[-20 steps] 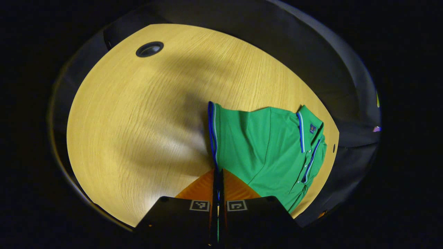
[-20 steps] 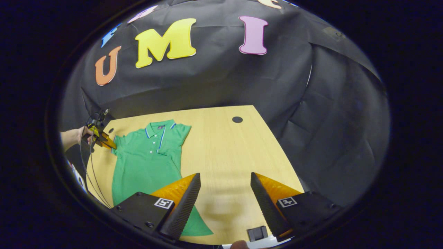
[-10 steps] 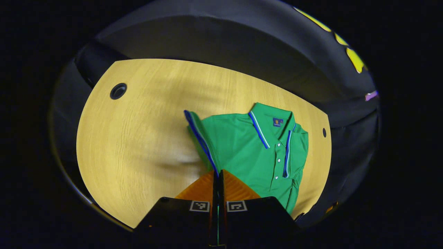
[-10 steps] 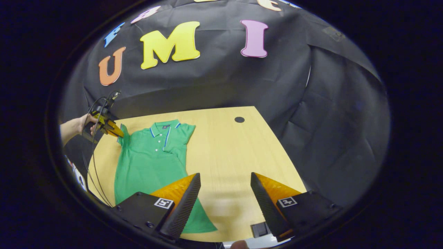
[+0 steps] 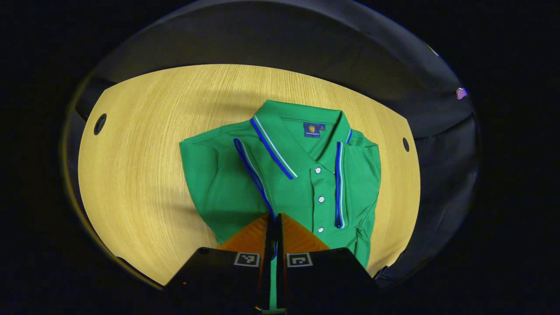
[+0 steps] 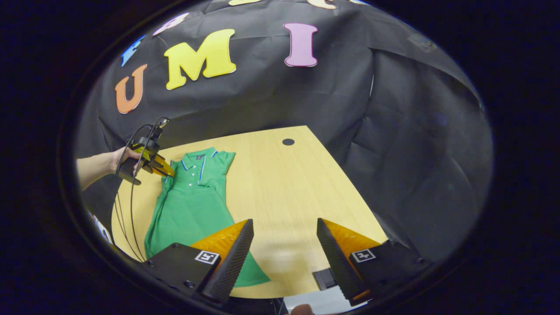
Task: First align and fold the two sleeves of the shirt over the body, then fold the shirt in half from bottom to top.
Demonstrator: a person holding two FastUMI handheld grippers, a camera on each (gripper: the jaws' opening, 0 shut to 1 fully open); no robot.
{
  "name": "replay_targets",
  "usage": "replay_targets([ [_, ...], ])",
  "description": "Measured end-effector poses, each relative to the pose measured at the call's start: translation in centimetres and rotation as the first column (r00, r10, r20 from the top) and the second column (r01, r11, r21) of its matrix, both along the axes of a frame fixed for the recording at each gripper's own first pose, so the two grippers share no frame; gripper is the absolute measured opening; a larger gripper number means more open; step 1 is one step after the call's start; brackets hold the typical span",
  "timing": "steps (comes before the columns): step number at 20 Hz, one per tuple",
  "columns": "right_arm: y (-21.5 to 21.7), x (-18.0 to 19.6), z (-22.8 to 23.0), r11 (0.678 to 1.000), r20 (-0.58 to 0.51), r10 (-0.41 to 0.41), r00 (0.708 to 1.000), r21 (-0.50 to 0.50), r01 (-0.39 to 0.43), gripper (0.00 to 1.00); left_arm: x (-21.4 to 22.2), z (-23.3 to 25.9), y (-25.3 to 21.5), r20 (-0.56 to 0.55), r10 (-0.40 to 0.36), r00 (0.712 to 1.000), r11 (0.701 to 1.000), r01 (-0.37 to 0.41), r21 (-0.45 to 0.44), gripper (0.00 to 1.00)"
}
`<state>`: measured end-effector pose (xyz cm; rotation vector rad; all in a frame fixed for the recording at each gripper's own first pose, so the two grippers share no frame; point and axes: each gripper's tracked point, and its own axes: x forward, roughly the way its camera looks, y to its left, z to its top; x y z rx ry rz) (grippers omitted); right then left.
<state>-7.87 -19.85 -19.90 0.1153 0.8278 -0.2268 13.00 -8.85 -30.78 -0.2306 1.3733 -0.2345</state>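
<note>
On the wooden surface (image 6: pixel 280 183) we see the green shirt (image 6: pixel 192 197) lying lengthwise, collar toward the far edge, hem toward the near edge. Since a second ago, our left hand-held gripper (image 5: pixel 274 225), clamped on the striped sleeve (image 5: pixel 251 170), has carried it over the body. Our right hand-held gripper (image 6: pixel 284 245) hangs agape, holding nothing, above the near edge.

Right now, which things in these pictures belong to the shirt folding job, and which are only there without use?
For the job:
- green shirt
- its sleeve, pinched by the left tool and carried over the body
- right tool, open, above the table's near edge

Only lying about:
- wooden table, which only bears the shirt
- cable holes in it
- small dark object at its near edge
</note>
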Motion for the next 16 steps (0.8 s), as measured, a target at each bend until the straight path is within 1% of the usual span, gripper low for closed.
replay_targets([
  [1, 0.2, 0.2, 0.1, 1.0, 0.004, 0.009, 1.0, 0.001, -0.009, 0.93, -0.2, 0.5, -0.3, 0.002, 0.003, 1.0, 1.0, -0.003, -0.023, 0.13],
  [2, 0.7, 0.6, -0.1, 1.0, 0.005, 0.023, 1.0, 0.006, -0.023, 0.93, -0.3, 1.1, -0.3, 0.011, 0.009, 1.0, 0.999, -0.009, -0.035, 0.14],
  [3, 1.3, 0.9, -0.2, 0.999, 0.005, 0.041, 0.999, 0.012, -0.041, 0.93, -0.6, 1.8, 0.1, 0.025, 0.009, 1.0, 0.999, -0.008, -0.032, 0.41],
  [4, 1.8, 1.3, -0.3, 0.998, 0.006, 0.059, 0.998, 0.013, -0.059, 0.93, -0.8, 2.2, 0.6, 0.045, 0.006, 0.999, 1.0, -0.005, -0.022, 0.29],
  [5, 2.5, 1.8, -0.4, 0.997, 0.008, 0.08, 0.997, 0.017, -0.08, 0.93, -1.1, 3.0, 1.4, 0.067, 0.006, 0.998, 1.0, -0.005, -0.006, 0.62],
  [7, 3.9, 2.7, -0.2, 0.992, 0.016, 0.127, 0.992, 0.015, -0.127, 0.94, -1.8, 4.7, 3.0, 0.122, 0.017, 0.992, 1.0, -0.02, 0.022, 0.8],
  [8, 4.7, 3.2, -0.3, 0.988, 0.021, 0.153, 0.988, 0.011, -0.153, 0.94, -2.3, 5.5, 3.9, 0.157, 0.024, 0.987, 0.999, -0.03, 0.034, 0.81],
  [9, 5.8, 3.5, -0.2, 0.981, 0.026, 0.195, 0.98, 0.014, -0.195, 0.94, -2.9, 6.1, 5.0, 0.191, 0.019, 0.981, 0.998, -0.03, 0.055, 0.81],
  [10, 6.8, 3.9, -0.2, 0.974, 0.031, 0.228, 0.973, 0.011, -0.228, 0.94, -3.7, 6.8, 6.2, 0.236, 0.017, 0.972, 0.997, -0.034, 0.07, 0.81],
  [11, 7.7, 4.4, -0.2, 0.967, 0.033, 0.256, 0.966, 0.006, -0.256, 0.95, -4.6, 7.6, 7.1, 0.272, 0.031, 0.962, 0.996, -0.051, 0.069, 0.81],
  [13, 9.4, 4.5, -0.3, 0.953, 0.033, 0.302, 0.953, 0.01, -0.302, 0.95, -8.2, 8.9, 8.2, 0.29, 0.064, 0.955, 0.996, -0.079, 0.039, 0.81],
  [14, 10.1, 4.4, -0.5, 0.948, 0.029, 0.318, 0.948, 0.015, -0.319, 0.95, -9.9, 9.2, 9.2, 0.306, 0.083, 0.949, 0.994, -0.099, 0.037, 0.81],
  [16, 11.2, 4.0, -1.4, 0.936, 0.016, 0.352, 0.936, 0.025, -0.352, 0.95, -13.9, 9.4, 10.7, 0.324, 0.093, 0.941, 0.993, -0.112, 0.04, 0.81],
])
